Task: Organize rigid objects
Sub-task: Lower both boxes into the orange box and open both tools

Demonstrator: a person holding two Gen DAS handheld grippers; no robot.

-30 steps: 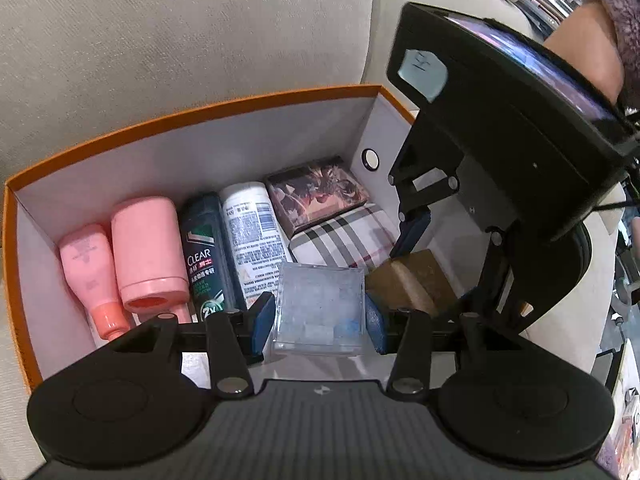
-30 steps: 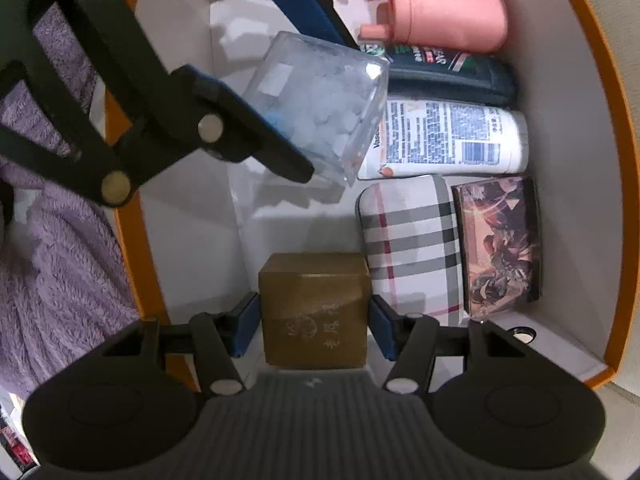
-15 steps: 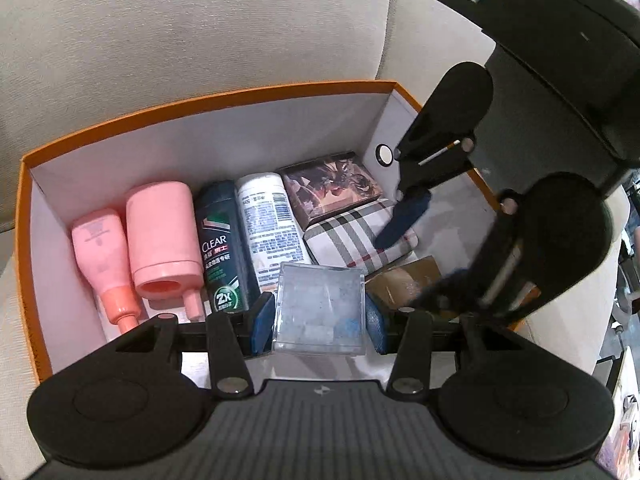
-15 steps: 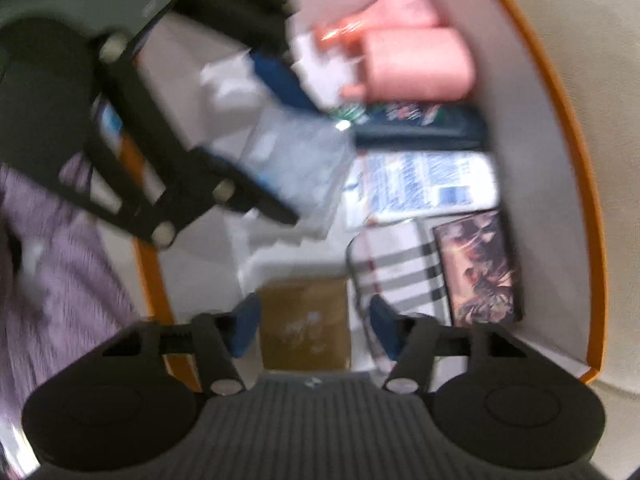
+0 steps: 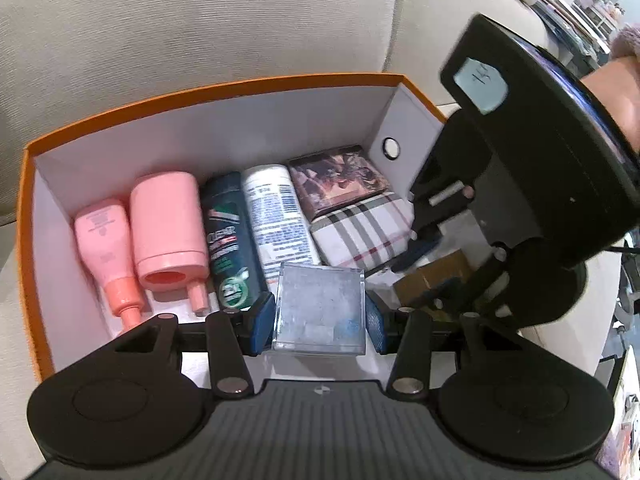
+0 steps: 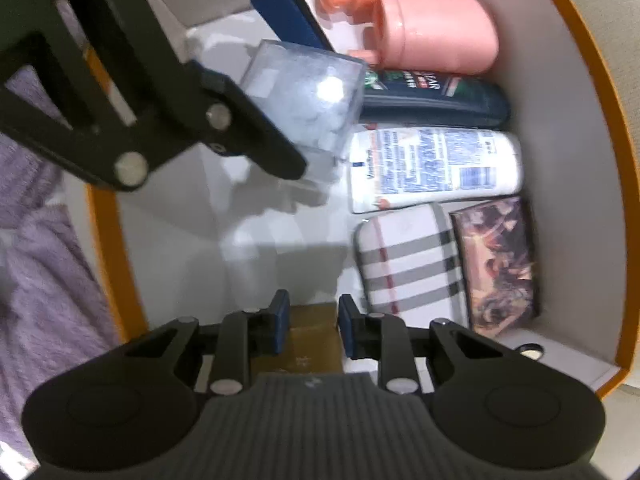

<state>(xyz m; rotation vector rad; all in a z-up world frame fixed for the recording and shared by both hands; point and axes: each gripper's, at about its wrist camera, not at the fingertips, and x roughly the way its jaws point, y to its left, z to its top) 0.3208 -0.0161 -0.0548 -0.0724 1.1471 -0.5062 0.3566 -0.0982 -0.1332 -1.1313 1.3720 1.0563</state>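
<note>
The clear square plastic box of white pieces [image 5: 320,306] sits clamped between the blue pads of the left gripper [image 5: 319,317], over the orange-rimmed white cardboard box [image 5: 224,88] floor. It has no marked long axis; its broad face tilts toward the camera. At two o'clock, the right gripper [image 6: 310,326] points down over the brown cardboard carton [image 6: 314,334]; its jaws have just been closing, narrowly parted, with the carton lying below them. Bottles lie at eleven o'clock.
</note>
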